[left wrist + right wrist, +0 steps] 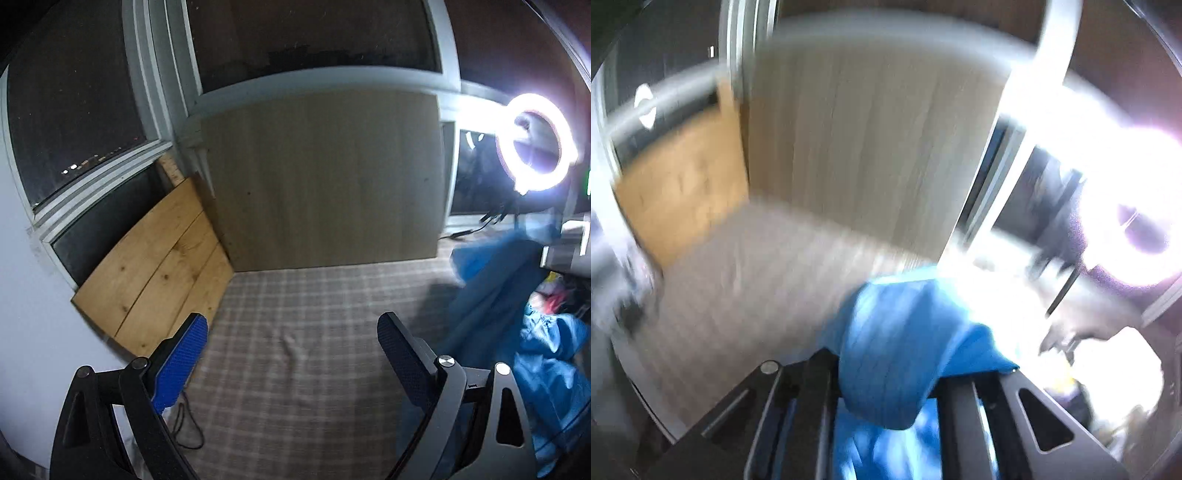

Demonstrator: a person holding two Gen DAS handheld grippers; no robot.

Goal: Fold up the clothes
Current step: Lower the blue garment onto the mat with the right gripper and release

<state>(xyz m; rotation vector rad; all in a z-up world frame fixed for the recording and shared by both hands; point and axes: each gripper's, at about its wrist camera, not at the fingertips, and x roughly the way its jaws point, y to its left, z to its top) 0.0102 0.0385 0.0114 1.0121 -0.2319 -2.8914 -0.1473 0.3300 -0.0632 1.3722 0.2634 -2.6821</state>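
Note:
A blue garment (pixel 897 332) is bunched up between the narrow-set jaws of my right gripper (pixel 882 373), which is shut on it. The cloth drapes over the fingertips and hides them, and this view is heavily blurred. In the left wrist view the same blue garment (pixel 491 295) hangs at the right edge of the bed. More blue cloth (pixel 550 339) is heaped beyond it. My left gripper (pixel 291 321) stands open above the plaid bed sheet (pixel 295 387), with nothing between its fingers.
A pale wooden panel (pixel 325 177) stands at the head of the bed, and an orange-brown board (pixel 155 266) leans at its left under dark windows. A bright ring light (pixel 535 142) glares at the right. A thin black cord (pixel 188 424) lies by the left finger.

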